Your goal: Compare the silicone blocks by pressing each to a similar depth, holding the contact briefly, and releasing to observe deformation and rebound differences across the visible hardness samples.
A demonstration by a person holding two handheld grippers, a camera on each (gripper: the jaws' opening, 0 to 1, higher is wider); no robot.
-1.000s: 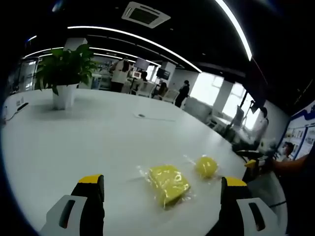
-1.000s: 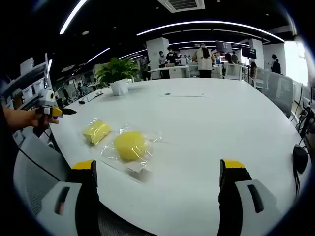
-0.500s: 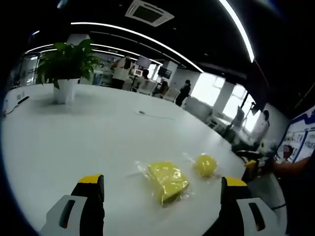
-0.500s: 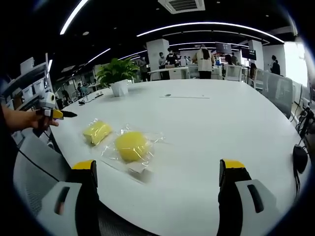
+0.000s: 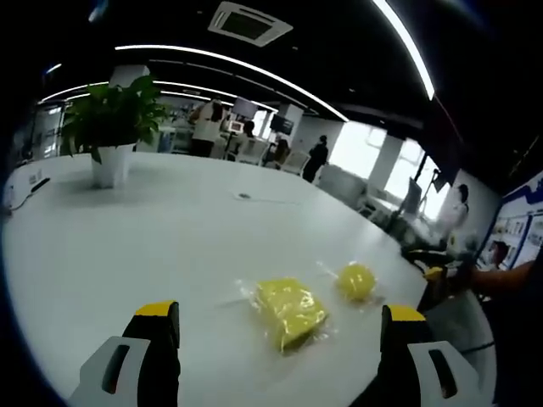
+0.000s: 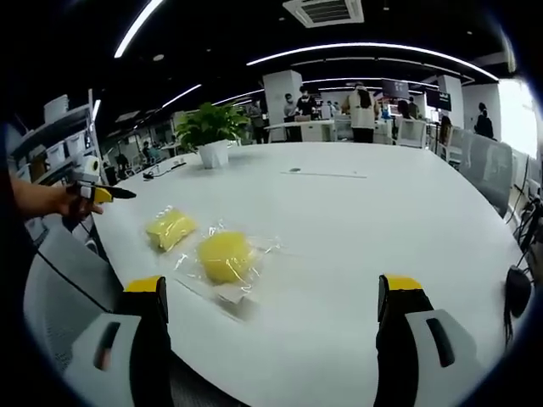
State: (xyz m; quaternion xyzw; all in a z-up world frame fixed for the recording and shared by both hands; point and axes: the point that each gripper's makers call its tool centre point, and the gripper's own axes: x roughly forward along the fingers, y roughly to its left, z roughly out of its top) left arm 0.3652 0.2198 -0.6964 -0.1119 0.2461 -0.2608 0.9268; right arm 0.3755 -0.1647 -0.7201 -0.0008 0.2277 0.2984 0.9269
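Left gripper (image 5: 276, 339): its two jaws stand wide apart at the bottom of the left gripper view and hold nothing. It also shows at the far left of the right gripper view, small, in a hand (image 6: 72, 202).
Right gripper (image 6: 270, 318): jaws wide apart at the bottom of the right gripper view, holding nothing. It shows small at the right edge of the left gripper view.
Flat yellow block (image 5: 289, 311): lies in a clear bag on the white table (image 5: 127, 237), lower middle of the left gripper view, between the jaws and apart from them. In the right gripper view it sits left of middle (image 6: 168, 229).
Round yellow block (image 5: 355, 282): also in a clear bag, just beside the flat one, to its right in the left gripper view. In the right gripper view it is nearer the camera (image 6: 224, 256).
Potted plant (image 5: 110, 127): upper left of the left gripper view, far back on the table (green leaves, white pot).
What changed: almost nothing. Both blocks lie where they were half a second ago. Only the views have tipped a little, so the plant and ceiling lights sit slightly differently. Both grippers stay off the blocks.
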